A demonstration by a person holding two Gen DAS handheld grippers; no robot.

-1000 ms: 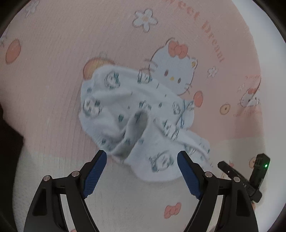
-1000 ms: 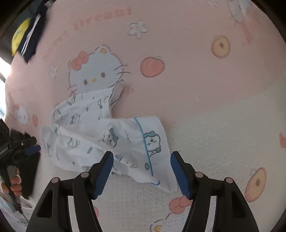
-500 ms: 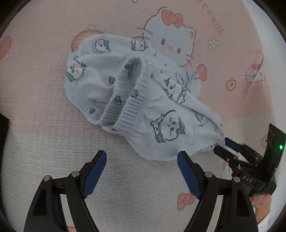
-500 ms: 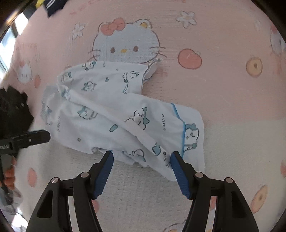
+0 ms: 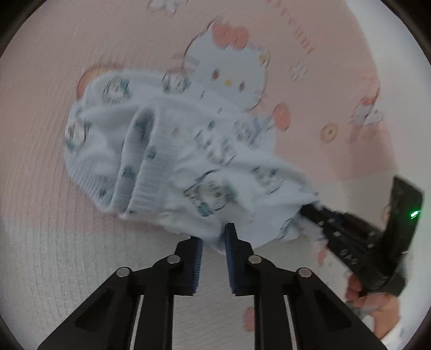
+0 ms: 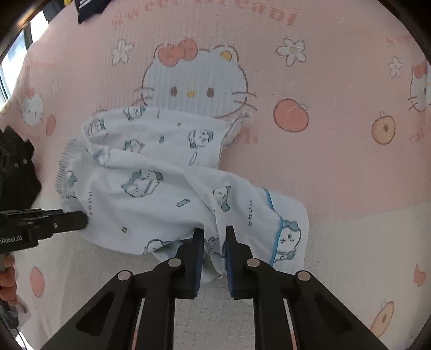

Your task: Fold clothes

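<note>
A small pair of white shorts (image 6: 150, 185) with blue cartoon prints and a ribbed waistband lies crumpled on a pink Hello Kitty blanket (image 6: 309, 167). The shorts also show, blurred, in the left wrist view (image 5: 175, 167). My right gripper (image 6: 214, 242) is shut on a fold of the shorts near the blue-trimmed leg hem. My left gripper (image 5: 214, 242) is shut on the near edge of the shorts by the waistband. Each gripper shows in the other's view, the right one (image 5: 350, 234) and the left one (image 6: 40, 223), both at the cloth's edge.
The blanket turns cream (image 6: 350, 255) toward the near side. A dark garment (image 6: 91, 8) lies at the far top left of the right wrist view. The person's fingers (image 5: 377, 301) hold the right gripper's handle.
Both grippers have closed from wide open onto the shorts' near edge. The right gripper has moved in onto the leg fold, and the left wrist view is motion-blurred.
</note>
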